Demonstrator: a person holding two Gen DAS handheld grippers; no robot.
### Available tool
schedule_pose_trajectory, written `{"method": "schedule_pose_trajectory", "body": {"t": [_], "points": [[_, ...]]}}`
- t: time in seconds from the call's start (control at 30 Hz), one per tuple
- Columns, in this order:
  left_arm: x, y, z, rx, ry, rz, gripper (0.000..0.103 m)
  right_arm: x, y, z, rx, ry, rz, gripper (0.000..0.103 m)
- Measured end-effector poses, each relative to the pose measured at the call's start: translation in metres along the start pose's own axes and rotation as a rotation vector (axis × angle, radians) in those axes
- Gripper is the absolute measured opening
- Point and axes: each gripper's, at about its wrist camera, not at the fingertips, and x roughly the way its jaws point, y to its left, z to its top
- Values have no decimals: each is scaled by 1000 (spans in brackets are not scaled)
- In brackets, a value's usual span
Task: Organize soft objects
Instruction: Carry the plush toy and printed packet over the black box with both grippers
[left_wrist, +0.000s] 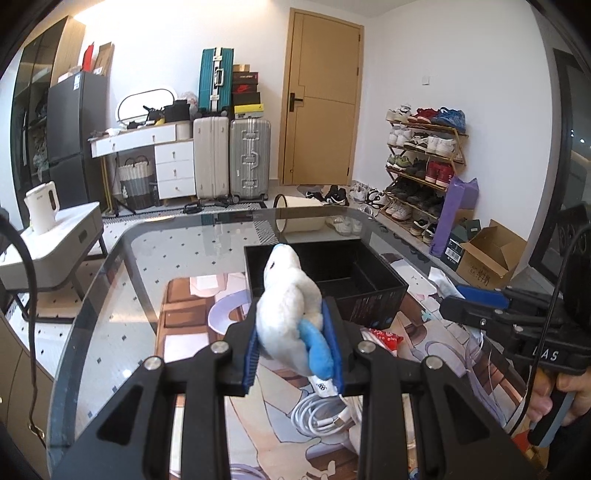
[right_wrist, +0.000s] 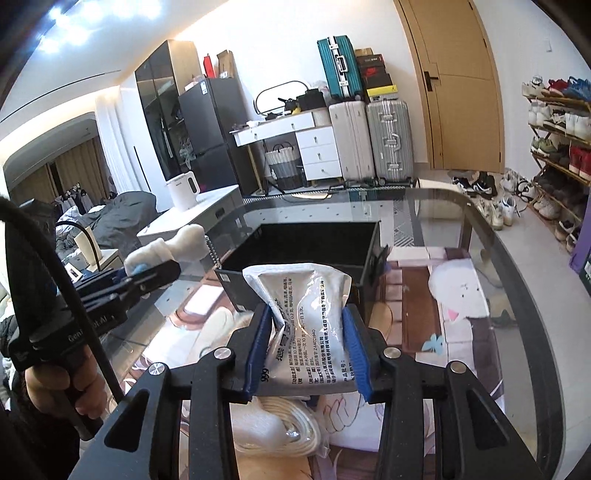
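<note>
My left gripper (left_wrist: 293, 341) is shut on a white plush toy with blue flippers (left_wrist: 290, 310), held up in front of the black open box (left_wrist: 325, 280). In the right wrist view the same toy (right_wrist: 166, 249) and left gripper (right_wrist: 162, 273) show at the left. My right gripper (right_wrist: 308, 332) is shut on a white printed pouch (right_wrist: 306, 310), lifted just in front of the black box (right_wrist: 306, 245). From the left wrist view, the right gripper (left_wrist: 469, 308) appears at the right edge, held by a hand (left_wrist: 565, 395).
A glass table (left_wrist: 122, 295) carries a printed mat (right_wrist: 454, 295). A coiled white cable (left_wrist: 325, 411) and a red packet (left_wrist: 384, 338) lie below the grippers. Another white cable coil (right_wrist: 284, 432) lies under the pouch. Suitcases, a shoe rack and a side table stand beyond.
</note>
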Motion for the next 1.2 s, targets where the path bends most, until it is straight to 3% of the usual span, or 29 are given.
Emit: {"method": "schedule_pose_trajectory", "body": {"t": [0.6,1.2], "points": [[33,5,17,37,2,0,29,19,9,43,-19,-38,5,40],[87,8,34,50,31,-24,29,72,-15,65,-3,17,-3,40]]}}
